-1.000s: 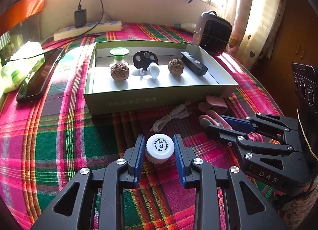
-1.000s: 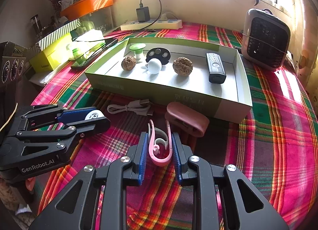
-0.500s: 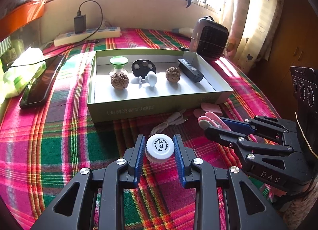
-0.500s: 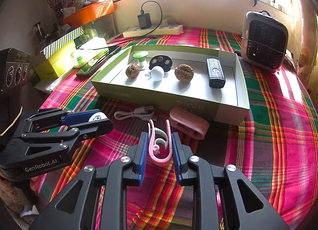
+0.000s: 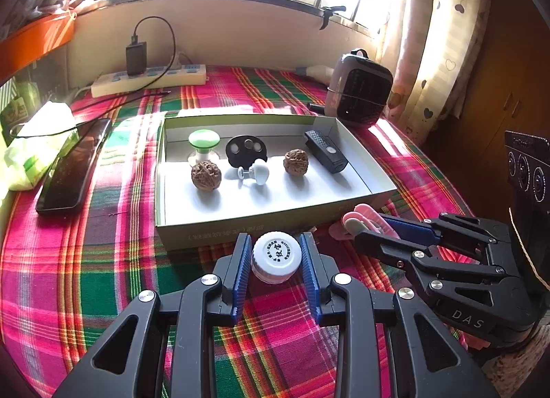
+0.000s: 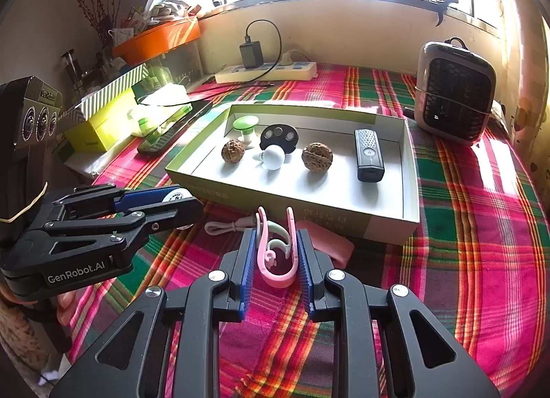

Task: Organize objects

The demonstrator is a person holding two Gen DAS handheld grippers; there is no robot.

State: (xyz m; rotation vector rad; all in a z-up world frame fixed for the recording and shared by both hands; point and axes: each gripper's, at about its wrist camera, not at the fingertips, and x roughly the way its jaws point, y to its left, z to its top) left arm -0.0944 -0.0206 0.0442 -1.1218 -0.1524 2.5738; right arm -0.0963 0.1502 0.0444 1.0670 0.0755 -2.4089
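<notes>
Left wrist view. Your left gripper (image 5: 276,262) is clamped on a small white-capped bottle (image 5: 276,255), held clear of the plaid tablecloth (image 5: 86,260) just before the near wall of the cardboard box (image 5: 240,228). In the box, left to right:
- a green-topped stopper (image 5: 203,143) at the far left corner;
- a walnut (image 5: 205,175) just in front of it;
- a black disc (image 5: 246,150) with a white knob (image 5: 257,172) touching its near edge;
- a second walnut (image 5: 295,162);
- a black remote (image 5: 326,151) along the right wall.

A phone (image 5: 74,166) lies well left of the box. Your right gripper (image 5: 369,226) enters from the right edge.

Right wrist view. Your right gripper (image 6: 275,253) is closed on a pink clip (image 6: 276,253), gripped by its two prongs. Below it, on the cloth against the box's near wall, lie a pink case (image 6: 326,243) and a white cable (image 6: 228,225). A small heater (image 6: 455,90) stands beyond the box's far right corner.

Risks, as judged:
- The bottle sits low against the near wall; carried forward without more height, it may catch the rim and twist out.
- The grip is on the round cap alone, so it could roll free.
- The clip's springy prongs may squirt out under pressure.
- Both tools converge on the same near edge; crowding risks a collision.
</notes>
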